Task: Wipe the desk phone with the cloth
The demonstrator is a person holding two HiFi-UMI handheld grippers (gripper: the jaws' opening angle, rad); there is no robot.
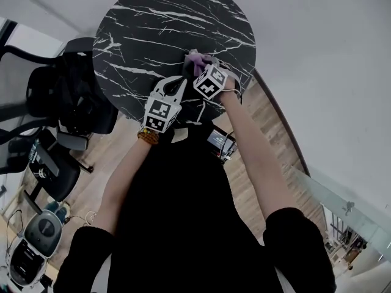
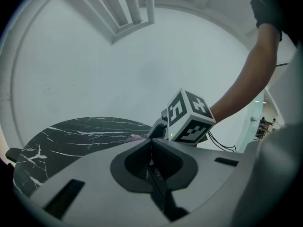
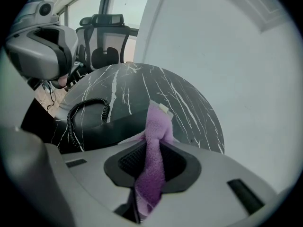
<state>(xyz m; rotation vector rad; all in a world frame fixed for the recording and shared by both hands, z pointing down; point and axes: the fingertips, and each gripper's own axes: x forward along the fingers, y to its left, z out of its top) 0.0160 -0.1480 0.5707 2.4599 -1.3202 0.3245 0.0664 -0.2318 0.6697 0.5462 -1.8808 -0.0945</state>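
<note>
Right tongs (image 3: 150, 167): clamped on purple cloth (image 3: 156, 126), end protruding forward.
Left tongs (image 2: 152, 174): closed, empty.
Desk phone (image 3: 102, 129): on black marble tabletop (image 3: 189, 108), beside the cloth.
Advised: press the cloth flat on the phone, sweep evenly, avoid the coiled cord (image 3: 87, 110).

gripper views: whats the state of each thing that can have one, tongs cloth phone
left tongs: shut, nothing between them
right tongs: shut on the cloth
cloth: bunched, pinched mid-length, one end sticking up past the tongs
phone: on the table, just beyond the cloth; handset on or off cannot be told
cord: coiled, looped above the phone
</note>
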